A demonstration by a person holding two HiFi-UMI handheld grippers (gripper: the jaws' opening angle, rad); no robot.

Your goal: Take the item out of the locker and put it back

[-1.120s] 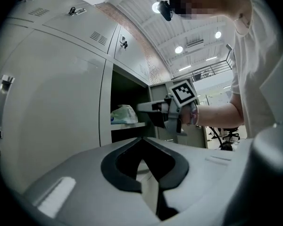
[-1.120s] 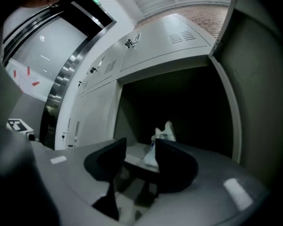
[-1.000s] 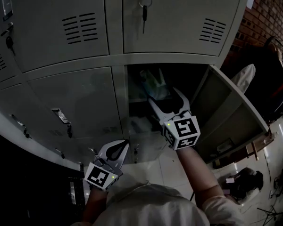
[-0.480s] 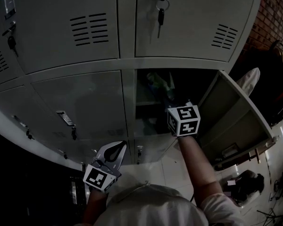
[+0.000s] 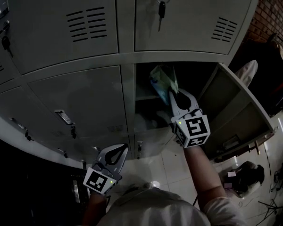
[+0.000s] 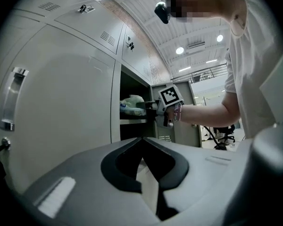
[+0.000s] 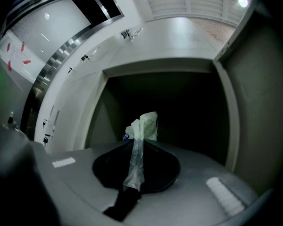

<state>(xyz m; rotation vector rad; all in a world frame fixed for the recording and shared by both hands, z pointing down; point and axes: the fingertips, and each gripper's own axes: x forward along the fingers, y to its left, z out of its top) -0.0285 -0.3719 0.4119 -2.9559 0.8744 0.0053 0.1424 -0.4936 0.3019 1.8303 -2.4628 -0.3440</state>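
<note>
The item is a pale green-and-white plastic packet (image 5: 162, 81) at the mouth of the open locker compartment (image 5: 198, 76). My right gripper (image 5: 172, 94) is shut on a twisted clear end of that packet (image 7: 142, 125); in the right gripper view the film runs between the closed jaws of the right gripper (image 7: 137, 147) into the dark locker. From the left gripper view the packet (image 6: 131, 104) sits at shelf height in front of the right gripper (image 6: 152, 108). My left gripper (image 5: 114, 153) hangs low before the shut lower lockers, jaws together, holding nothing.
The locker door (image 5: 233, 112) stands open to the right. Keys (image 5: 161, 6) hang from the door above. Shut grey lockers (image 5: 80, 102) fill the left. A brick wall (image 5: 273, 8) and dark bags (image 5: 269, 79) lie at the right, over a white tiled floor (image 5: 167, 166).
My right gripper went deep into the locker, closed on the packet and has drawn back, bringing the packet to the opening. The left gripper has hardly moved.
</note>
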